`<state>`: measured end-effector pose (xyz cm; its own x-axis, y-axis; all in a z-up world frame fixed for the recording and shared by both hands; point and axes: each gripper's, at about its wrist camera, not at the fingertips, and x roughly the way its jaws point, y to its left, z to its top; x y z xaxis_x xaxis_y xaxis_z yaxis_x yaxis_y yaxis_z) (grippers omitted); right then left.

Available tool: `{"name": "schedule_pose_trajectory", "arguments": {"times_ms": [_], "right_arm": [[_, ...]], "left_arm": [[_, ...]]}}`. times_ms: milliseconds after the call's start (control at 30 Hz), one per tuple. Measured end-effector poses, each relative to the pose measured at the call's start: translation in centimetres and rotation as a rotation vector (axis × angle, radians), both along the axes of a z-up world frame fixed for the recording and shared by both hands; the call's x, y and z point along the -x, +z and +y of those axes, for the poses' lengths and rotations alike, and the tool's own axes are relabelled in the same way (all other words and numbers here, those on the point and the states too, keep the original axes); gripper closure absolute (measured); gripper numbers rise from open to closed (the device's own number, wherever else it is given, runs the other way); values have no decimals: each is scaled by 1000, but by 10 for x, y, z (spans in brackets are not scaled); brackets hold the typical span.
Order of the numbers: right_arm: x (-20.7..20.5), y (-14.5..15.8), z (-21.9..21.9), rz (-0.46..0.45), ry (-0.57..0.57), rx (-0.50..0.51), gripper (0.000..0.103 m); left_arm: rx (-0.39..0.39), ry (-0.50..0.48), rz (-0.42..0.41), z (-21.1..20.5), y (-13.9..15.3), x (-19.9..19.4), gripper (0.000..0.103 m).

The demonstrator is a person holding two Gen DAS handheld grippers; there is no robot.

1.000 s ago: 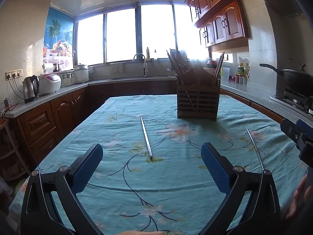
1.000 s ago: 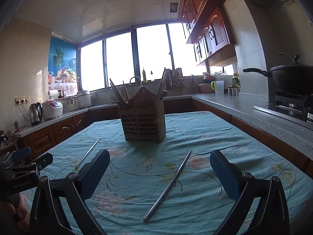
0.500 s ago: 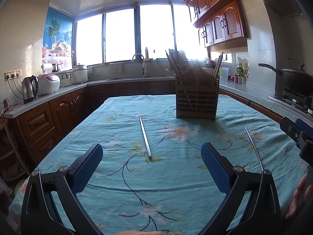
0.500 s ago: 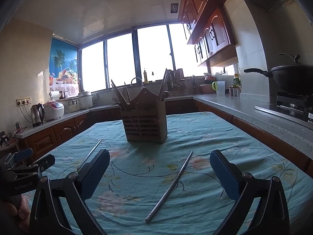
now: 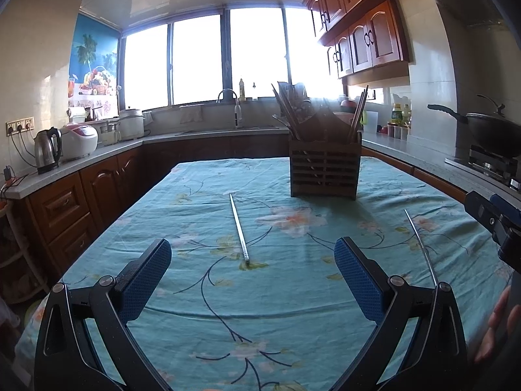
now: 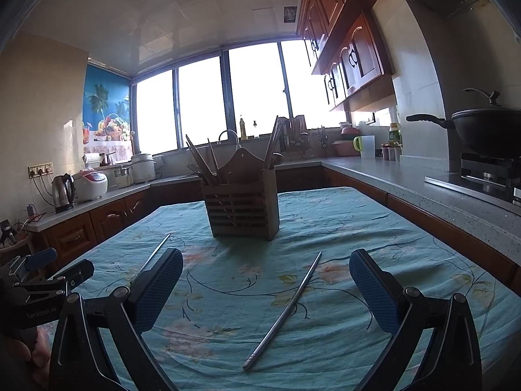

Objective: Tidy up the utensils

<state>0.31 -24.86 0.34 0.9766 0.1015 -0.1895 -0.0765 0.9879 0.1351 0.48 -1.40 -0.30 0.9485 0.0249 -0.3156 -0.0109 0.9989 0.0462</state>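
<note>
Left wrist view: right chopstick (image 5: pixel 420 244) has its near end hidden behind the left claw (image 5: pixel 252 275) frame, lower right. Right claw (image 5: pixel 495 220) cut off by the right edge, jaws not shown. A hand (image 5: pixel 495 329) at lower right is also clipped by the edge.

Right wrist view: left chopstick (image 6: pixel 153 257) is partly hidden behind the right claw's (image 6: pixel 265 280) left finger (image 6: pixel 156 288). Left claw (image 6: pixel 49 273) is cropped at the left edge, jaw state unclear.

Holder (image 6: pixel 242 210) contents are backlit, dark against the window (image 6: pixel 254 94); individual utensils unreadable. Bottles on the sill (image 6: pixel 241 128) are too small to identify. Tabletop (image 5: pixel 260 319) near edge cut off by the frame bottom.
</note>
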Motion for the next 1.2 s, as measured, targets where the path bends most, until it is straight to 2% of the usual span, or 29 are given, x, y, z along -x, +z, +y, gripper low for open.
{"name": "schedule_pose_trajectory", "arguments": {"times_ms": [1200], "right_arm": [[-2,-1,8,14,14,3,0]], "left_arm": [[10,-25,20,0,-2,-4,1]]}}
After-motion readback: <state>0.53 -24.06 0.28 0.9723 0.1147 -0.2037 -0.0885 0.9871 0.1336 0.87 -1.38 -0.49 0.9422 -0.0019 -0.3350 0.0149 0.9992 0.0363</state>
